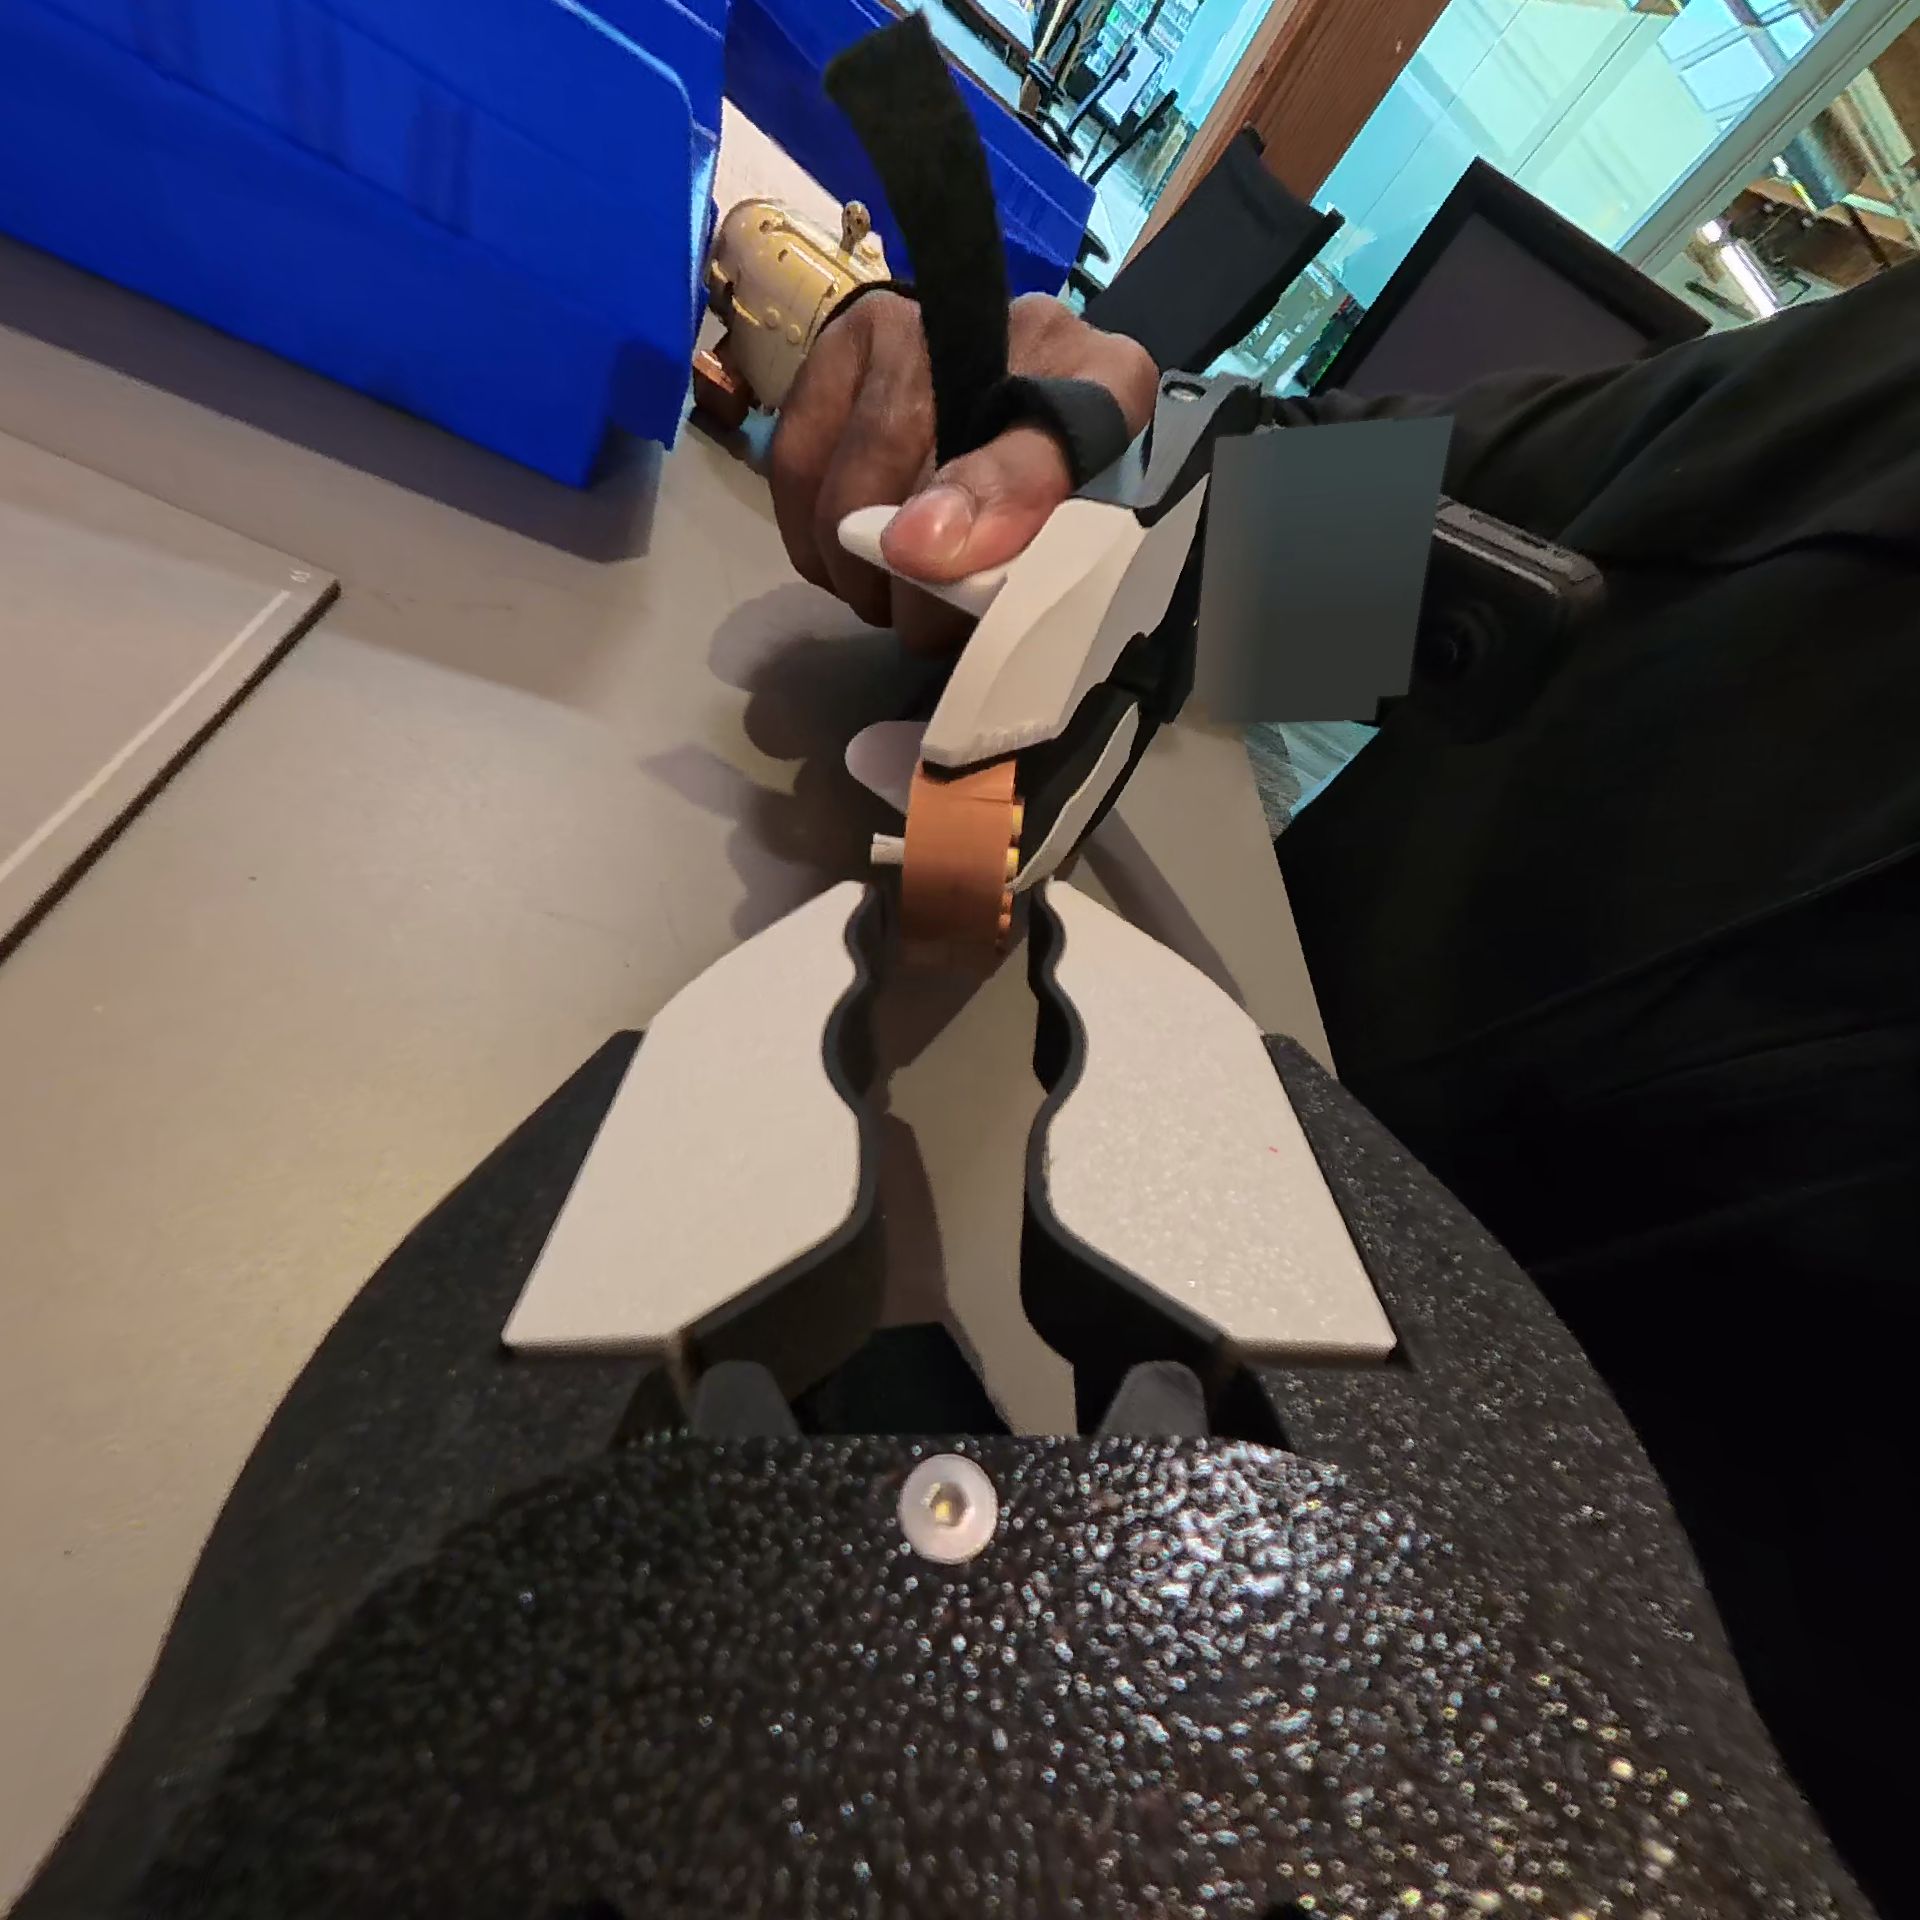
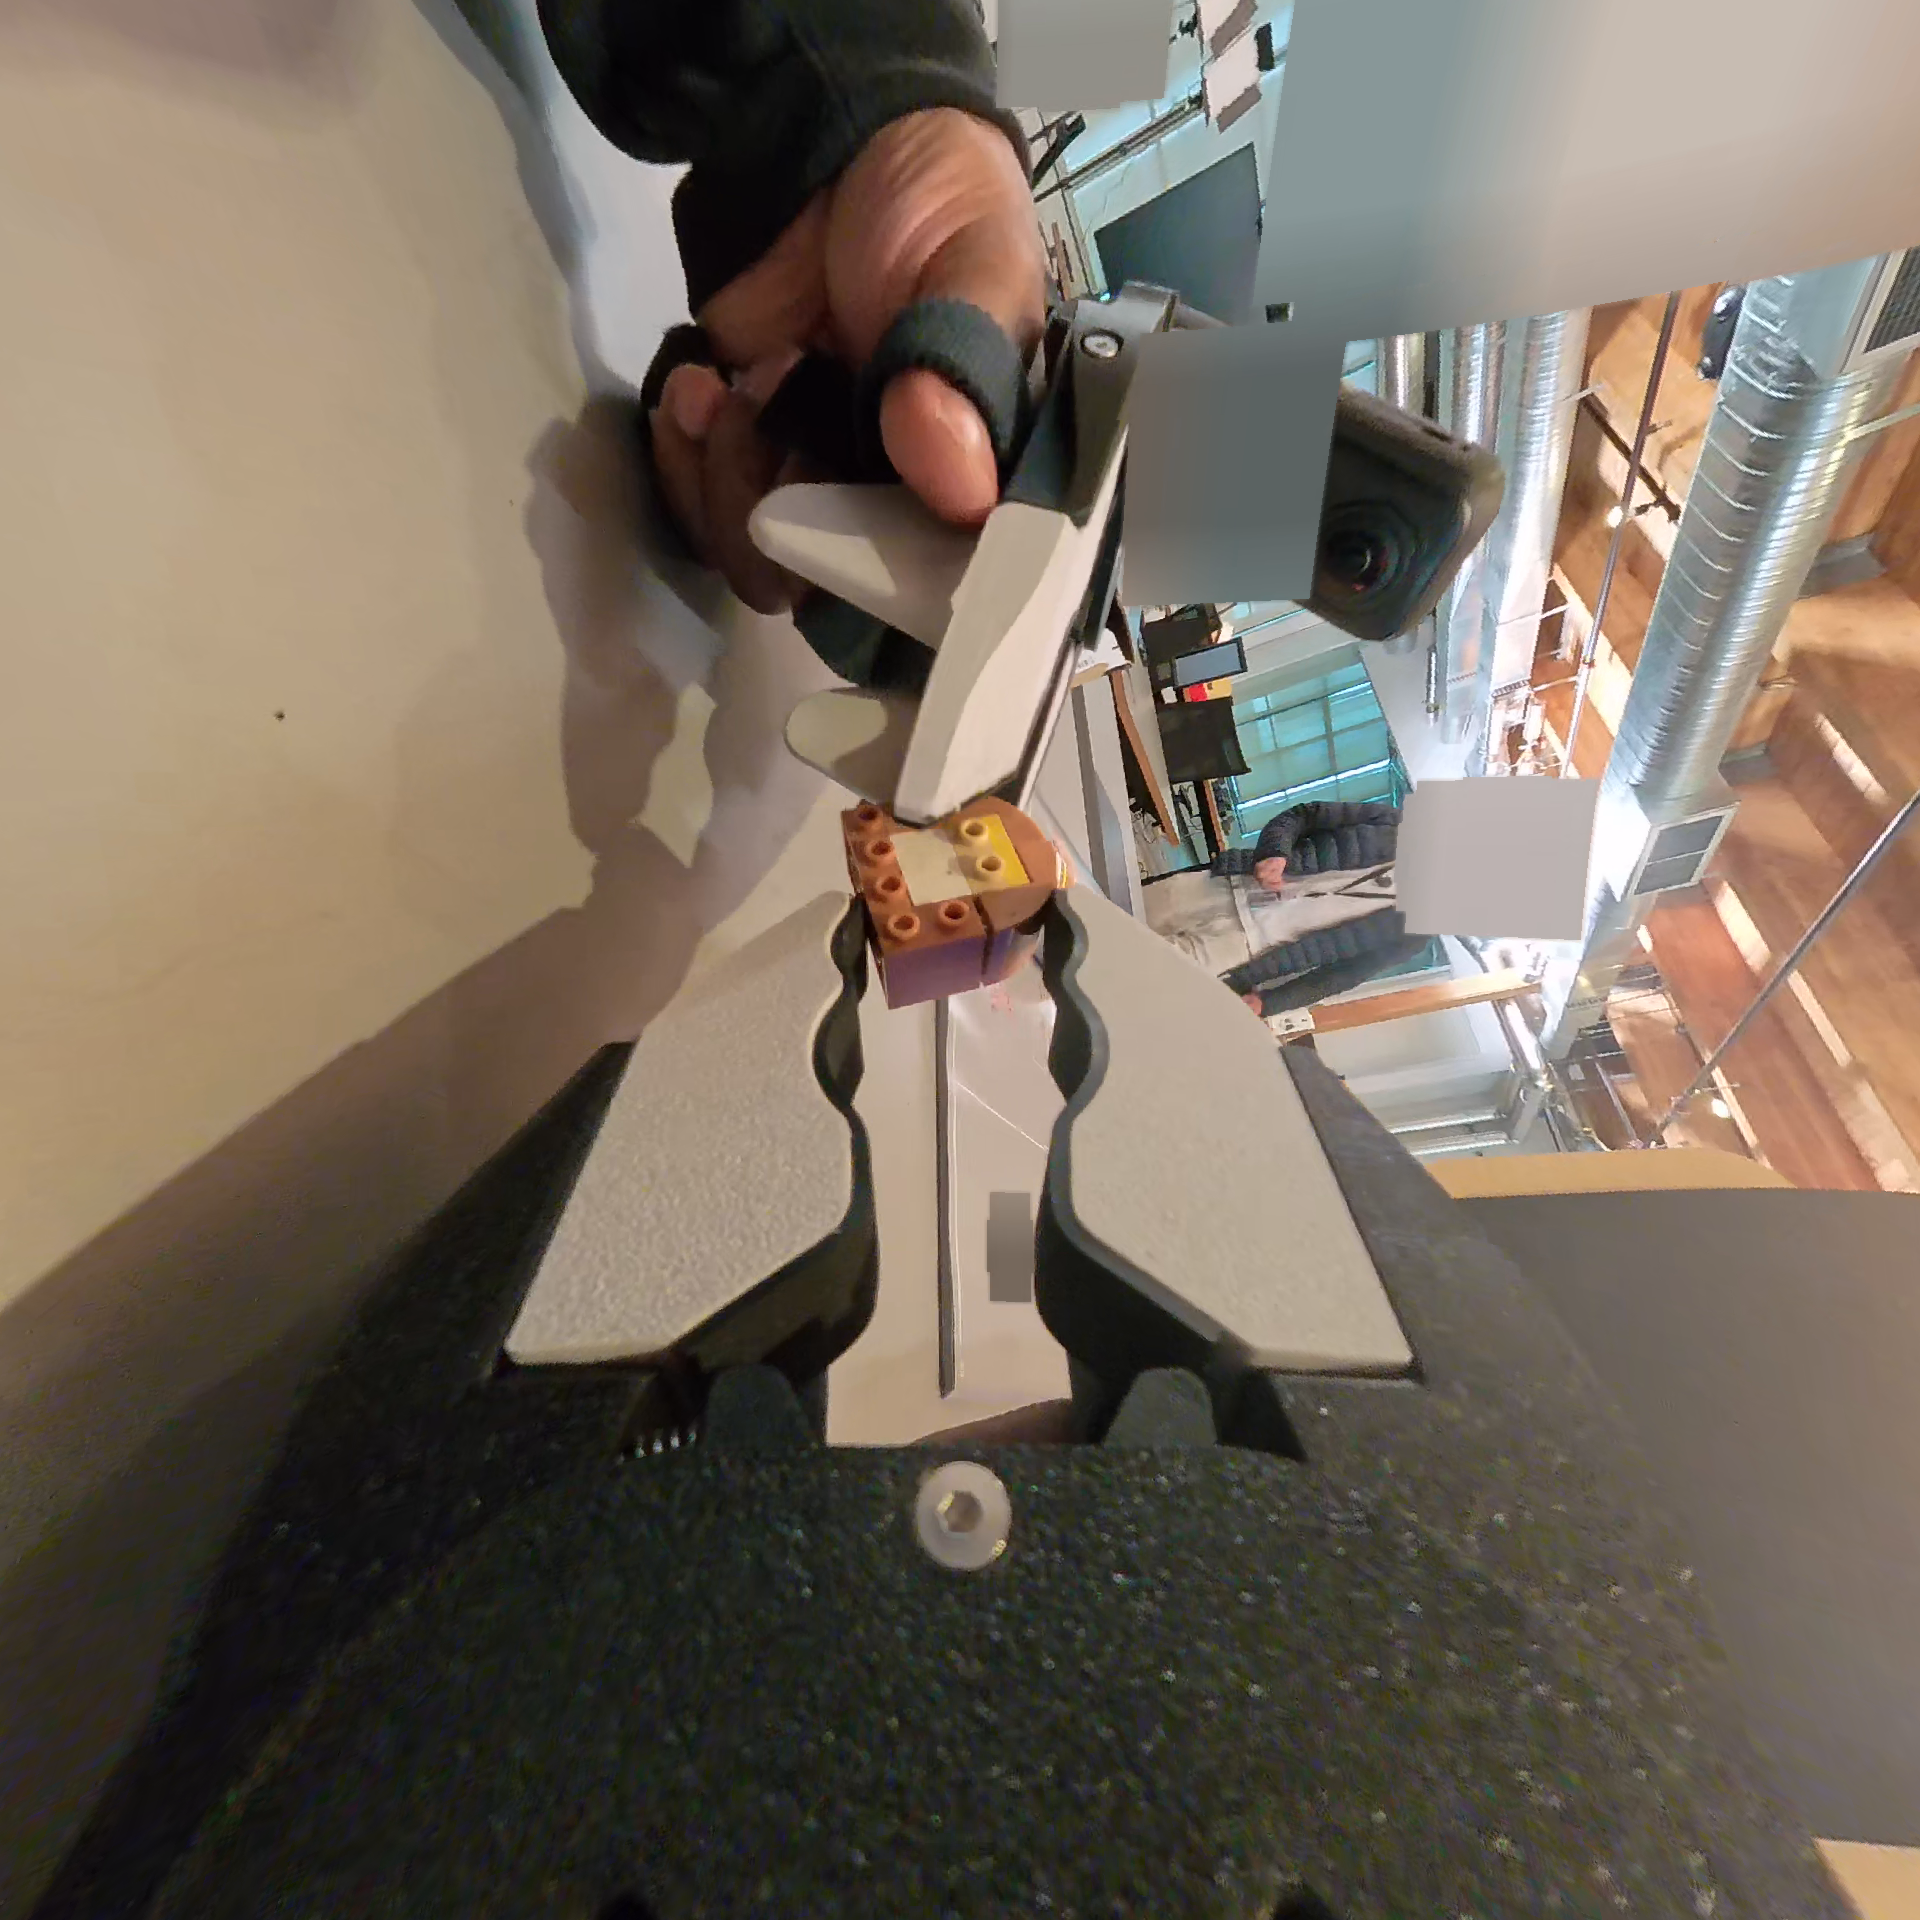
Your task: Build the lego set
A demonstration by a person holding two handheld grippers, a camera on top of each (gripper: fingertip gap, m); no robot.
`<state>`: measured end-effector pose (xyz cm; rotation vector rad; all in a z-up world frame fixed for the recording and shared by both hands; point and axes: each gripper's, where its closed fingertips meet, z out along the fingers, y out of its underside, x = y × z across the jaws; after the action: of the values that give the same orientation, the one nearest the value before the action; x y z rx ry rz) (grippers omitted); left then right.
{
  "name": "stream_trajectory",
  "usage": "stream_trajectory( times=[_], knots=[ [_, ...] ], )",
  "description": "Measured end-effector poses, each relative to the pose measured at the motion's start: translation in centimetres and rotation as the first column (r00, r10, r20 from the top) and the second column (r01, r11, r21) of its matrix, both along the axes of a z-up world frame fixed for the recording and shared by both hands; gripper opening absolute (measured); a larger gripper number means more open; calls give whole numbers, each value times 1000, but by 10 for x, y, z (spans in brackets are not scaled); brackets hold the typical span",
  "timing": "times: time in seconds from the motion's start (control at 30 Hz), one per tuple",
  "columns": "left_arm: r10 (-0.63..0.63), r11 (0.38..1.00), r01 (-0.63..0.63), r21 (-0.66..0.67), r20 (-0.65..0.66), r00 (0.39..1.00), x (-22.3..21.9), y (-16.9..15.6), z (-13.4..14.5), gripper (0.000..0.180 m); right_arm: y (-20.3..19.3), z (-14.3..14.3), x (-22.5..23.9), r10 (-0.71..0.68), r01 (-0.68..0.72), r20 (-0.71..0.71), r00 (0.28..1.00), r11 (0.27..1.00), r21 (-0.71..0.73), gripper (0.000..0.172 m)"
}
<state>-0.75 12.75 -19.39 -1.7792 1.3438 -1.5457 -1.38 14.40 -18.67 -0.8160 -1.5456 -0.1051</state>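
Observation:
A small brick assembly [image 2: 935, 883], made of brown studded plates, a white tile, a yellow plate and a purple block, hangs above the grey table [image 1: 416, 935]. My right gripper [image 2: 958, 925] is shut on it, with both pads against its sides. In the left wrist view the assembly [image 1: 956, 862] shows edge-on. My left gripper [image 1: 956, 914] is open around its lower end, with a gap between each pad and the brick. The right gripper [image 1: 1013, 816] reaches in from above there. In the right wrist view the left gripper [image 2: 966, 805] has a fingertip at the assembly's far edge.
Two blue bins [image 1: 343, 208] stand at the back left, with a gold toy piece [image 1: 779, 301] between them. A grey mat with a white line [image 1: 125, 665] lies at the left. A hand [image 1: 883, 416] holds the right gripper. People stand far off [image 2: 1320, 894]. The grippers are tip to tip, or close to it.

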Motion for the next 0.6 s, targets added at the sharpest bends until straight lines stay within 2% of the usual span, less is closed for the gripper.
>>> stream_trajectory(
  times=[0.13, 0.4, 0.5, 0.57, 0.6],
  knots=[
    [10, 999, -11, 33, 18, 1000, 3, 0, 3, 20, -2, -1, -1, 7, -7, 0, 1000, 1000, 13, 33],
    [58, 971, -65, 228, 37, 998, 3, 10, 6, 19, 6, 3, 2, -32, 20, -102, 994, 992, -122, 36],
    [104, 930, -109, 350, 31, 994, 0, 20, 5, 19, 9, 6, 6, -65, 13, -169, 983, 957, -291, 44],
    [142, 882, -139, 450, 27, 990, -2, 28, 4, 19, 12, 3, 9, -117, 4, -203, 972, 875, -484, 53],
    [158, 854, -151, 497, 30, 987, -3, 31, 5, 19, 12, 1, 9, -145, -13, -219, 965, 806, -592, 53]
  ],
)
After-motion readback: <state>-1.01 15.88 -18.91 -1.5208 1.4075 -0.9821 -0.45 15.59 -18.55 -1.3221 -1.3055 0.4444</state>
